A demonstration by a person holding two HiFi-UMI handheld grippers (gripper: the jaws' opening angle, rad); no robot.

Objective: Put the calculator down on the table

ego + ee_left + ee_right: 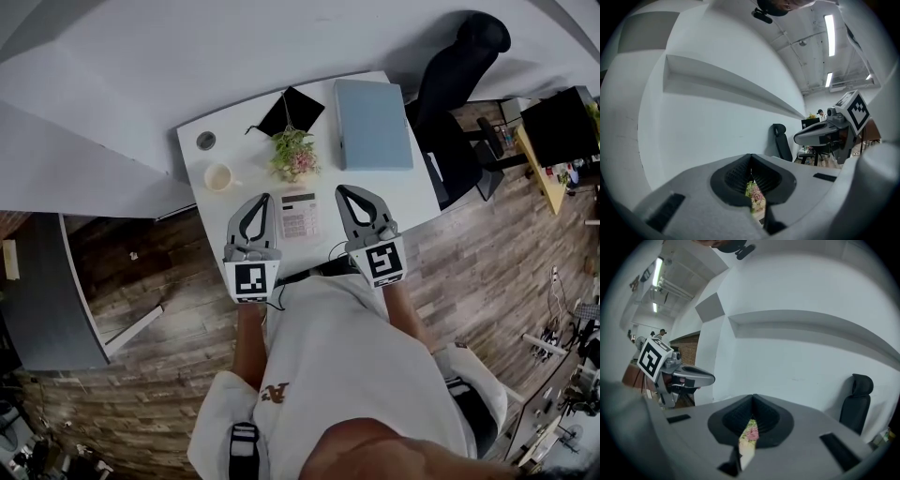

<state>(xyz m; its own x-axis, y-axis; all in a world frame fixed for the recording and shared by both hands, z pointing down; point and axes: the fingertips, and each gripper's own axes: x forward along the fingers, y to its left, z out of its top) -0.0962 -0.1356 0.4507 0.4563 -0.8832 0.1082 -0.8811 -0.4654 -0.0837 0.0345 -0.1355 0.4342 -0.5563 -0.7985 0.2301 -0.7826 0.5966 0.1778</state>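
Note:
The white calculator (300, 214) lies flat on the white table (417, 192) near its front edge, keys up. My left gripper (262, 200) hovers just left of it and my right gripper (345, 191) just right of it; neither touches it. Both are shut with nothing held. In the left gripper view the jaws (751, 161) meet, and only a sliver of the potted plant (754, 192) shows below them. The right gripper view shows the same: closed jaws (752, 399) with the plant (751, 430) in the slit. The calculator is hidden in both gripper views.
Behind the calculator stand a small flowering plant (293, 155), a cup (218, 177), a black booklet (291, 111) and a pale blue folder (373, 122). A black office chair (459, 84) is at the table's right end. A white wall lies beyond.

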